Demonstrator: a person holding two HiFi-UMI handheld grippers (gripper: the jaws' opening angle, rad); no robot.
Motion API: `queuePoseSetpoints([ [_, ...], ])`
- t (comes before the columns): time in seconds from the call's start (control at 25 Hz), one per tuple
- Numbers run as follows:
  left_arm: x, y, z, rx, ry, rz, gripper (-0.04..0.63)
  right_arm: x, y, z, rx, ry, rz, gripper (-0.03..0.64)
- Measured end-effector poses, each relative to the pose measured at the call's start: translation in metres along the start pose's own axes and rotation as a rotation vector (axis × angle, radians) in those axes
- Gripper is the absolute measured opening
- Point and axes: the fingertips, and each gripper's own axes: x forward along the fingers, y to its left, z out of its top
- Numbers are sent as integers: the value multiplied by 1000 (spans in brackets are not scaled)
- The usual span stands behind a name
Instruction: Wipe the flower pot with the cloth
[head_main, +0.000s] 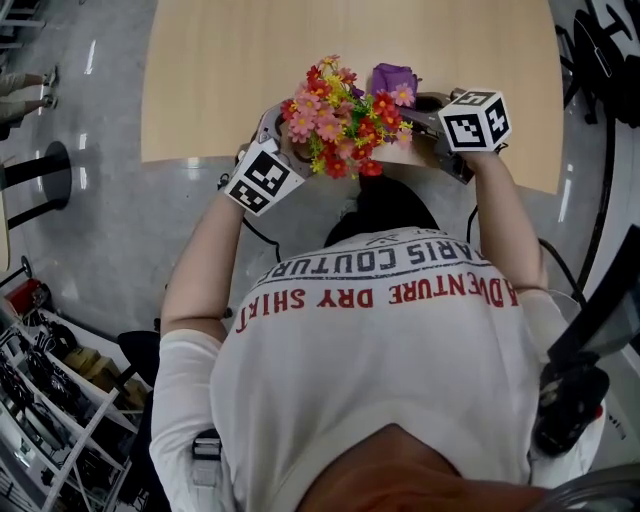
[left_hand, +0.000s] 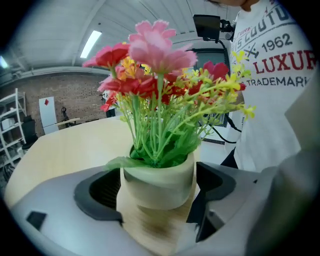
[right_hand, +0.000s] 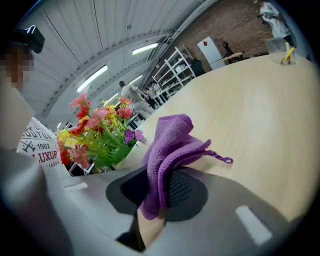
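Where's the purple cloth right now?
In the right gripper view the purple cloth is pinched between the fingers of the right gripper, just right of the flower pot held by the left gripper.

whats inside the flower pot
Green stems and leaves fill the flower pot, carrying pink, red and yellow flowers above its rim. Whatever they stand in, soil or foam, is covered by the leaves.
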Motion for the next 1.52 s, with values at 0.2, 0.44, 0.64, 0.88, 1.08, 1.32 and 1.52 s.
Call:
queuePoseSetpoints([
  [0.2, -27, 0, 1, -126, -55, 159, 500, -28, 12, -6, 15, -128, -70, 44],
  [0.44, -25, -17, 1, -292, -89, 429, 592, -57, 39, -30, 39, -231, -114, 44],
  [0.64, -11, -30, 7, -446, -76, 580, 592, -76, 58, -54, 49, -252, -146, 44],
  [0.88, 2, -21, 15, -484, -78, 750, 591, -86, 59, -68, 61, -268, -165, 44],
  [1.08, 1, -6, 18, -554, -109, 821, 591, -87, 62, -71, 62, -276, -167, 44],
  [1.32, -8, -5, 16, -505, -113, 827, 534, -87, 64, -68, 55, -282, -164, 44],
  [1.52, -6, -9, 18, -444, -130, 734, 531, -81, 64, -65, 47, -269, -144, 44],
])
